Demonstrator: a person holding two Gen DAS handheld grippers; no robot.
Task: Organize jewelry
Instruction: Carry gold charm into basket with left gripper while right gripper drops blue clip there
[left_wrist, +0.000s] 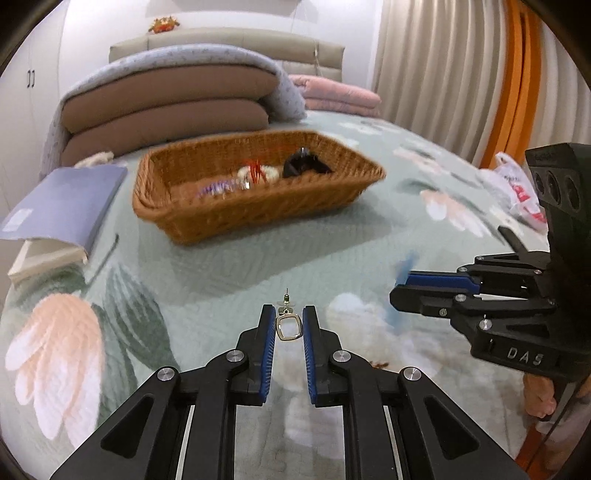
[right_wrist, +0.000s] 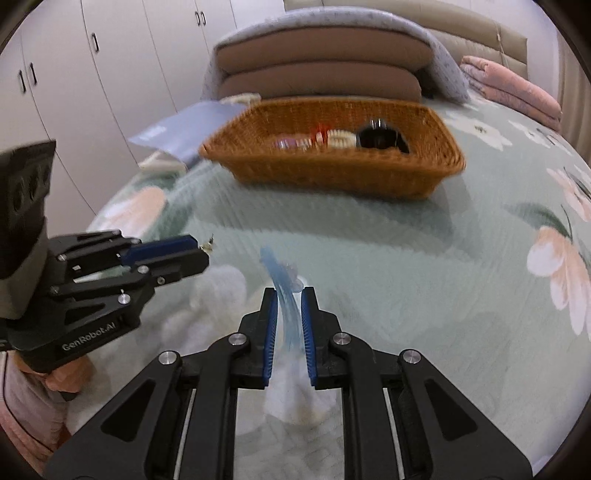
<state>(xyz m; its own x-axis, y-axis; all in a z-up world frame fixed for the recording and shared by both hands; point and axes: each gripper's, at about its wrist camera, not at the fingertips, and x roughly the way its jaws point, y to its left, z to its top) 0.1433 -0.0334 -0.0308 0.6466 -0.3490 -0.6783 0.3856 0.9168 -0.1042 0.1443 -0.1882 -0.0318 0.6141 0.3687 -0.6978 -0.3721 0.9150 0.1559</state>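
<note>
My left gripper (left_wrist: 289, 314) is shut on a gold earring (left_wrist: 289, 325) with a rounded square hoop, held above the bed. My right gripper (right_wrist: 288, 297) is shut on a translucent blue hair clip (right_wrist: 282, 291), also above the bed. A wicker basket (left_wrist: 207, 221) stands ahead on the bedspread and holds a purple bead bracelet (left_wrist: 218, 187), a white and red piece (left_wrist: 255, 173) and a black item (left_wrist: 303, 166). The basket also shows in the right wrist view (right_wrist: 332, 177). Each gripper shows in the other's view: the right gripper (left_wrist: 400, 284) and the left gripper (right_wrist: 201, 253).
A blue book (left_wrist: 62, 206) lies left of the basket. Stacked brown cushions (left_wrist: 166, 110) and a pink folded blanket (left_wrist: 340, 92) sit behind it. A plastic bag (left_wrist: 517, 188) lies at the right. White wardrobes (right_wrist: 92, 74) stand beyond the bed's left edge.
</note>
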